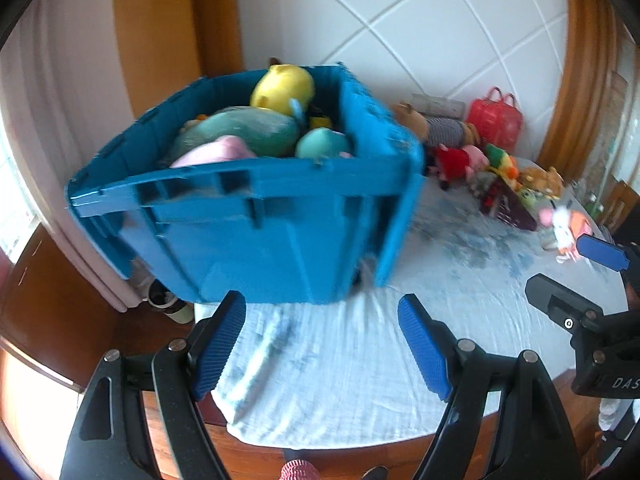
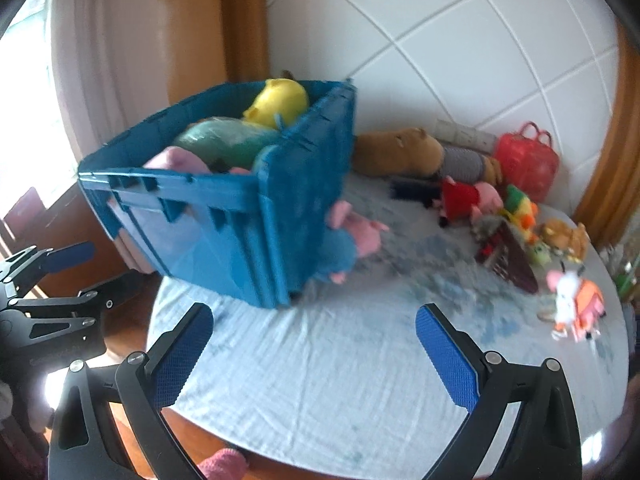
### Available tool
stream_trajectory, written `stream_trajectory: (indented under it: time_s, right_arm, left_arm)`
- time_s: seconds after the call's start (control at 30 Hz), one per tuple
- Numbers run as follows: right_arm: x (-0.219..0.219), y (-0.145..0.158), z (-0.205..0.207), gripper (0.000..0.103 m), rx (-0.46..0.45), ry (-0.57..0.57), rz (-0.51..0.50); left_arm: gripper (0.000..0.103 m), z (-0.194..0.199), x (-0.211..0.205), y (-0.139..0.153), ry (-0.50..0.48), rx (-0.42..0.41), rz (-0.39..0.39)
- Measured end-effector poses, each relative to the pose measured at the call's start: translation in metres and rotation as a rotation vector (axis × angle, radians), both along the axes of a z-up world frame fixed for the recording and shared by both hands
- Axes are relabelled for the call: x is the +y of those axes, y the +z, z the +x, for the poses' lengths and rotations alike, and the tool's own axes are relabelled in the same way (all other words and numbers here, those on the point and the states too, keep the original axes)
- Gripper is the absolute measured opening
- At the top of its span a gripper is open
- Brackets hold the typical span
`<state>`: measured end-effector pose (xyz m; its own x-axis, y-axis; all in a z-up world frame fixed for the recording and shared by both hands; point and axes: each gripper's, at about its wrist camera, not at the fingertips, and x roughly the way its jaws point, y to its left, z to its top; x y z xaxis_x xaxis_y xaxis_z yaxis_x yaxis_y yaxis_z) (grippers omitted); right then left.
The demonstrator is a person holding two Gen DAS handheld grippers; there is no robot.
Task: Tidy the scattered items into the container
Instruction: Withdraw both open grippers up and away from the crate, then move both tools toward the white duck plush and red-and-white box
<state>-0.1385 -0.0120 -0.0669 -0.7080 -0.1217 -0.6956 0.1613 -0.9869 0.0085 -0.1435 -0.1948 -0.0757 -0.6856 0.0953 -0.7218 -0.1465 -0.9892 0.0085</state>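
Two handheld grippers hover over the near edge of a round table draped in a pale blue-white cloth, both pointing down and across it. The left gripper has its blue ribbed pads spread wide with nothing but cloth showing between them. The right gripper is likewise spread wide and holds nothing; it also shows at the right edge of the left wrist view, and the left one shows at the left edge of the right wrist view.

The container, a large blue ribbed plastic crate, stands at the table's left edge, its near corner close to the near rim. It is already heaped with soft toys: a yellow plush on top at the back, a big teal-green plush beneath it, a pink plush at the near wall and a small turquoise plush at the right wall.

Just beside the crate's right wall lies a pink-and-blue plush pig, touching or nearly touching it. Along the far edge lie a brown plush bear in a striped top and a red handled bag. Near the right edge sit a red-dressed pink pig plush, a green-orange-yellow plush, a dark brown wedge-shaped toy, a tan plush and a white-and-orange figure.
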Motion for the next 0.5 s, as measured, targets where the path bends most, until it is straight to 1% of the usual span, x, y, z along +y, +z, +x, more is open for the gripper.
stream_trajectory:
  time_s: [0.3,0.5]
  right_arm:
    - [0.078,-0.012,0.046,0.103,-0.022,-0.122,-0.017]
    - [0.125,-0.022,0.067,0.103,-0.044,-0.214,-0.042]
  left_arm:
    - [0.078,0.024,0.067,-0.016,-0.091,-0.028,0.005]
    - [0.078,0.022,0.103,-0.025,-0.141,-0.057,-0.008]
